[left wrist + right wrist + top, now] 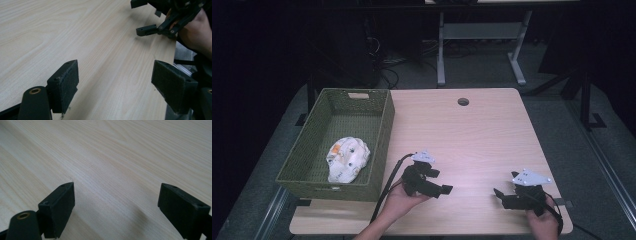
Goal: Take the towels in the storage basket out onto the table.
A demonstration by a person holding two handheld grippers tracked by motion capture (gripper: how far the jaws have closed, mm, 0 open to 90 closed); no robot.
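- Grippers face each other low over a pale wooden table (472, 135), one in each of a person's hands, at the table's near edge.
- Left gripper (445, 189) sits near the green woven basket (384, 131), just off its near right corner, jaws pointing away from the basket; its own view shows the jaws (113, 82) wide apart with bare wood between them.
- Right gripper (498, 193) hovers well apart from the basket, towards the table's near right corner; its jaws too stand wide apart, gripping nothing.
- Inside the basket, at its near end, lies a white crumpled cloth (347, 157) with small coloured markings, too small to read as writing.
- Beyond the basket, a round cable hole (463, 102) marks the table's far edge.
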